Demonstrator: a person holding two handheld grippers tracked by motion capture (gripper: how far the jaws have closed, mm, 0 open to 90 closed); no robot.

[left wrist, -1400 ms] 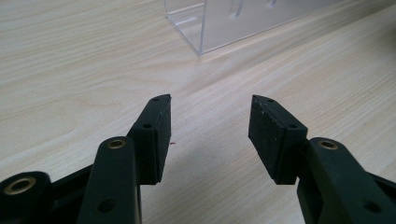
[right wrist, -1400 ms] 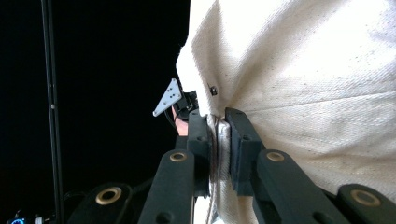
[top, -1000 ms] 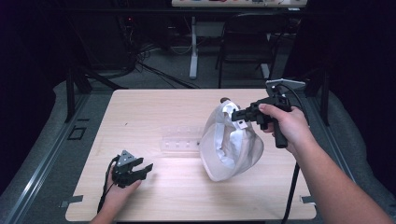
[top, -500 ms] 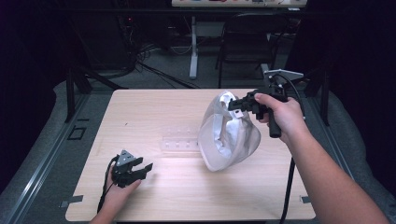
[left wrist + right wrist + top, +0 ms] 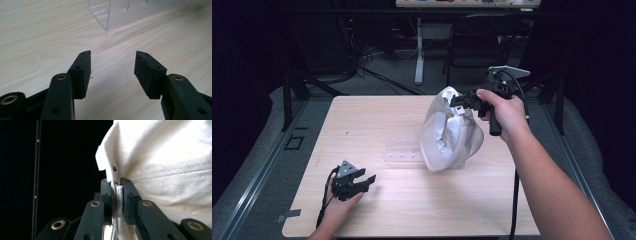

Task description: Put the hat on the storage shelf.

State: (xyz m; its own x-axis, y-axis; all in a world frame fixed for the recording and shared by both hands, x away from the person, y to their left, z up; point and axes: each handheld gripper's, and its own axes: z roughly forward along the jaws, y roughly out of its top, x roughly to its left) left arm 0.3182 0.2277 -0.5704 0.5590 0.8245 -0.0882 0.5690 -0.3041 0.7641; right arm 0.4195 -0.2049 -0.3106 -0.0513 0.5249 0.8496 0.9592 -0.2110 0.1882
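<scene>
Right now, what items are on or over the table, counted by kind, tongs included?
White cloth bag, held up by the right tongs: 1
Clear plastic rack on the wooden table: 1
Tongs, counting the left tongs resting open on the table: 2
Total: 4

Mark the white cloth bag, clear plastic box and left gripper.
white cloth bag (image 5: 452, 142), high view, bulging lower side.
clear plastic box (image 5: 130, 11), left gripper view, front wall.
left gripper (image 5: 368, 181), high view, between its open jaws.
</scene>
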